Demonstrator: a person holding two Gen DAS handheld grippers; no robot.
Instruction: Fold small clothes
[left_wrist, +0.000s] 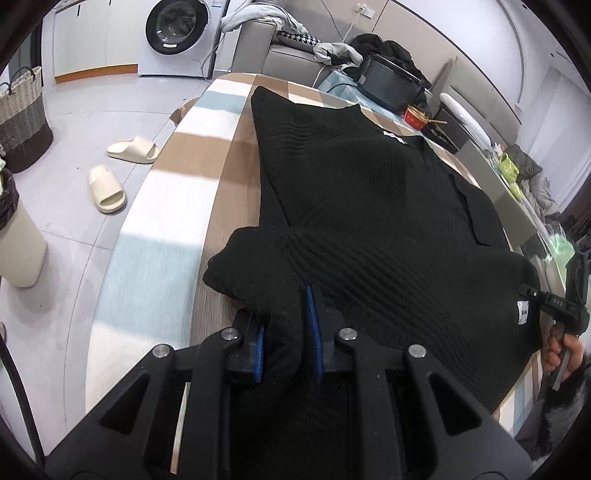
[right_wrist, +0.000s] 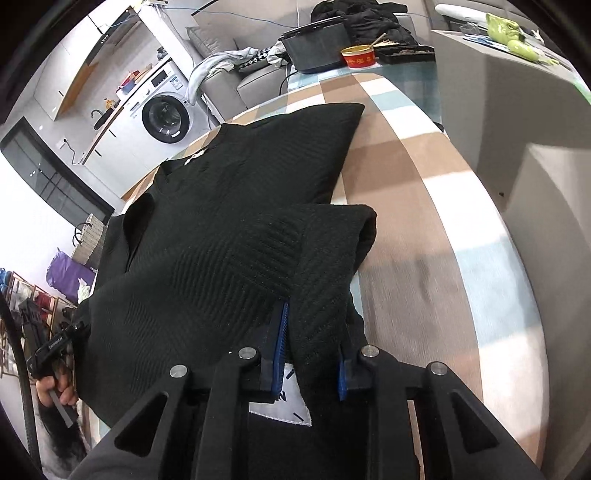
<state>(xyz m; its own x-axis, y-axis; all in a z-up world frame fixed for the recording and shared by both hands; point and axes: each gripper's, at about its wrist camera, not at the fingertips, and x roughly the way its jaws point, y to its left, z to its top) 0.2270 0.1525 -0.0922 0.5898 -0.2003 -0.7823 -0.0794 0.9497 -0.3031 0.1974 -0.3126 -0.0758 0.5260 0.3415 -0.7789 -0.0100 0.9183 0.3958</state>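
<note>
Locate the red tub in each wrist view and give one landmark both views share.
Left wrist view: the red tub sits upper right, at the table's far end, just below the black box.
Right wrist view: it sits top centre-right, right of that black box.
Shared landmark: the washing machine.

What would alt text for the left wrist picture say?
The left gripper pinches a bunched corner of a black knit sweater spread on a checked tablecloth. Cream slippers lie on the floor beyond.
</note>
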